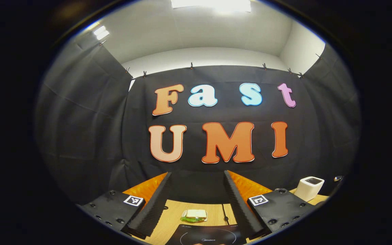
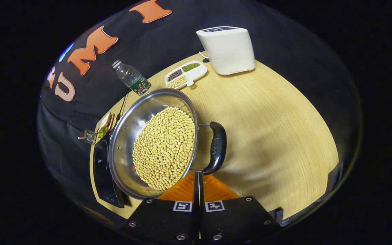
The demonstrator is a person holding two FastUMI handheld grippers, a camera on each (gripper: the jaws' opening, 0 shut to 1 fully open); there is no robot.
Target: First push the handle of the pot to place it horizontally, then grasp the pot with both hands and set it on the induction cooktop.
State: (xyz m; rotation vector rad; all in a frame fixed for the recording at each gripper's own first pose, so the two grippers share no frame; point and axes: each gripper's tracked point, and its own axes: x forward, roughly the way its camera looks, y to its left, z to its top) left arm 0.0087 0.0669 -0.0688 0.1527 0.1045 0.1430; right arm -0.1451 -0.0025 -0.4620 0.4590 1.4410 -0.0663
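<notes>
I can read one brand: "Midea", in small pale letters on the black induction cooktop [image 1: 204, 236] at the bottom centre of my left gripper view. Square black-and-white coded markers sit on my left gripper [image 1: 197, 217] and, at bottom centre of the right gripper view, on my right gripper [image 2: 198, 190]. The bottle's [image 2: 132, 79] green label, upper left there, is too small to read.

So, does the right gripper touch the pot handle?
Cannot tell. In the right gripper view the shut gripper ends beside the handle; neither contact nor gap shows plainly.
</notes>
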